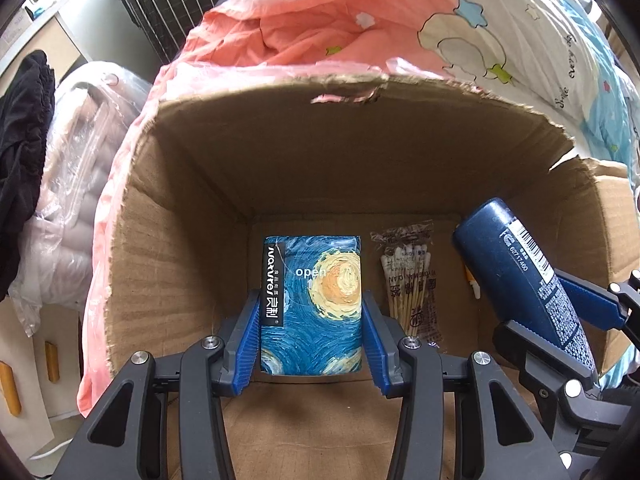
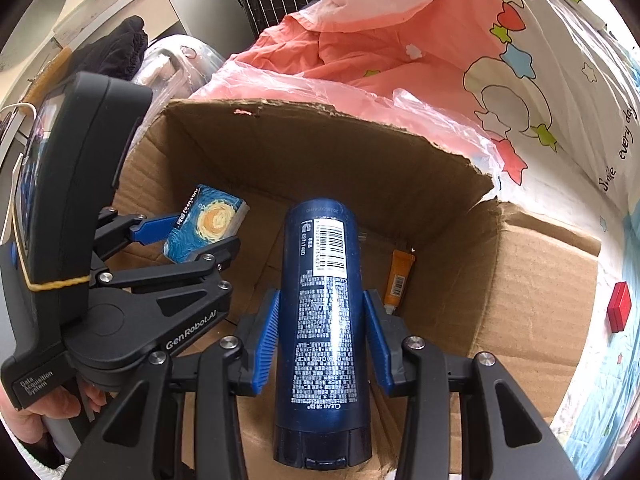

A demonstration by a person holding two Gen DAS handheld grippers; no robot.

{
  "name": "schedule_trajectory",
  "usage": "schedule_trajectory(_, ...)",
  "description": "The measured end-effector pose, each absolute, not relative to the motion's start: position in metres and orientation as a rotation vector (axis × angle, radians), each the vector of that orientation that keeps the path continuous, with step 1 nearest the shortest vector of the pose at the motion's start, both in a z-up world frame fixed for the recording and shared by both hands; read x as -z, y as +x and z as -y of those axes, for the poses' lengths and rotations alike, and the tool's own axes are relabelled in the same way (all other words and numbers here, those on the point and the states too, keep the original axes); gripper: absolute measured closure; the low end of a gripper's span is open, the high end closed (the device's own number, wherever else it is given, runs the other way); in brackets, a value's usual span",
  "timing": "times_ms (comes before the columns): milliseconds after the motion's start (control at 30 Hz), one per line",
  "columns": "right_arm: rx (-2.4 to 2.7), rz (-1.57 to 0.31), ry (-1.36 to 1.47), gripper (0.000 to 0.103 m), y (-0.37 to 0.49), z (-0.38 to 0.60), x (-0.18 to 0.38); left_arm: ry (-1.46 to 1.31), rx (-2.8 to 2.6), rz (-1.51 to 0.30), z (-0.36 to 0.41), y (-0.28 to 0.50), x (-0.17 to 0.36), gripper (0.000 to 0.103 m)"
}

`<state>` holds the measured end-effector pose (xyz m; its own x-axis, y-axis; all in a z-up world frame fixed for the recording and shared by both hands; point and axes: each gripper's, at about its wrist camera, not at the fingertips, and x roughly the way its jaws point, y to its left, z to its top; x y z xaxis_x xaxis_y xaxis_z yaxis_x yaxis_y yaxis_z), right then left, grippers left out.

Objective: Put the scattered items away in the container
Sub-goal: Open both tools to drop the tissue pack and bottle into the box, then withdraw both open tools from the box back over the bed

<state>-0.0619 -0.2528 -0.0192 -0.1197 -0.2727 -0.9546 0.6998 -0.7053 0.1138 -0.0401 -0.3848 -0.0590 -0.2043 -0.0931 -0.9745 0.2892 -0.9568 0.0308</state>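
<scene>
Gleaming dark-blue barcoded bottle (image 2: 322, 320)

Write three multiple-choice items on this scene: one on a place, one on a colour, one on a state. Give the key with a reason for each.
1. Where does the bag of cotton swabs lie?
A. On the bedsheet
B. On the floor of the cardboard box
C. In the left gripper

2. What colour is the small box lying on the bedsheet outside the cardboard box?
A. Red
B. Green
C. Black

3. What is the right gripper doing?
A. Standing empty
B. Gripping an orange tube
C. Gripping the dark blue bottle

Key: 1 B, the swabs rest on the box bottom beside the tissue pack; 2 A, it shows bright red; 3 C, its blue pads press the bottle's sides.
</scene>
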Motion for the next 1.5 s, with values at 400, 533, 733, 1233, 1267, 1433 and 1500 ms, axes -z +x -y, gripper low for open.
schedule_trajectory(400,1.908,-0.513,1.521,0.056,-0.065,0.252,0.025,1.811,2.229,-0.212,0.385,-0.042,0.06,0.046)
schedule_trajectory(533,1.944,-0.507,1.539,0.041,-0.068,0.247,0.024,1.849,2.196,-0.273,0.39,-0.043,0.063,0.036)
schedule_trajectory(733,1.94,-0.509,1.549,0.041,-0.067,0.244,0.022,1.856,2.189,-0.263,0.387,-0.042,0.062,0.035)
schedule_trajectory(1233,1.963,-0.491,1.492,0.034,-0.064,0.231,-0.003,1.792,2.23,-0.235,0.375,-0.031,0.037,0.012)
schedule_trajectory(1267,1.971,-0.487,1.487,0.034,-0.063,0.229,-0.005,1.789,2.235,-0.236,0.373,-0.03,0.034,0.012)
schedule_trajectory(1433,2.007,-0.483,1.457,0.03,-0.056,0.219,-0.018,1.768,2.259,-0.232,0.365,-0.023,0.02,0.012)
schedule_trajectory(1500,2.013,-0.482,1.45,0.03,-0.053,0.214,-0.022,1.762,2.265,-0.219,0.36,-0.02,0.015,0.012)
